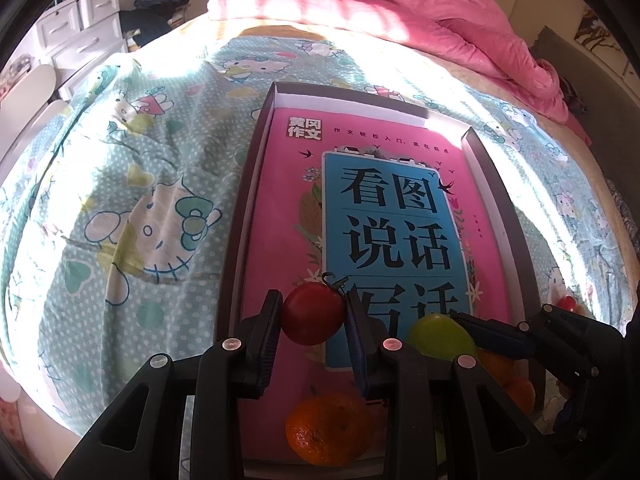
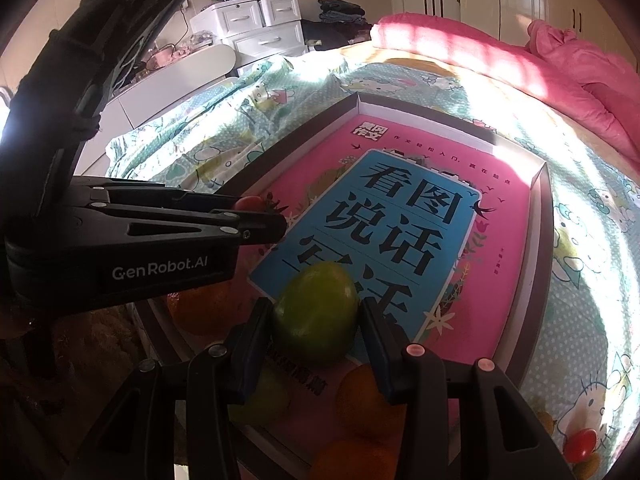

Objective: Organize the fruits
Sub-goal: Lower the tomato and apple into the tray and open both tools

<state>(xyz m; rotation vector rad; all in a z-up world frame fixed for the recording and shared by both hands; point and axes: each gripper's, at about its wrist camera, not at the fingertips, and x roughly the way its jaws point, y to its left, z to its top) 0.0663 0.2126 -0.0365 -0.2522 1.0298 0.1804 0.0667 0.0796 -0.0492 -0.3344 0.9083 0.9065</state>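
Observation:
My left gripper (image 1: pixel 314 312) is shut on a red tomato (image 1: pixel 313 313) with a green stem, held above the near end of a dark-rimmed shallow box (image 1: pixel 248 184) lined with a pink and blue book (image 1: pixel 384 208). My right gripper (image 2: pixel 316 320) is shut on a green fruit (image 2: pixel 316 314) over the same box (image 2: pixel 538 280). The left gripper with the tomato (image 2: pixel 250 203) shows at the left of the right wrist view. An orange (image 1: pixel 328 428) lies in the box below the left gripper. More oranges (image 2: pixel 366 396) and a yellow-green fruit (image 2: pixel 262 400) lie below the right gripper.
The box rests on a bed with a teal cartoon-cat sheet (image 1: pixel 132 184). A small red tomato (image 2: pixel 581 444) lies on the sheet right of the box. A pink quilt (image 1: pixel 460 28) is heaped at the far end. White drawers (image 2: pixel 260 24) stand beyond the bed.

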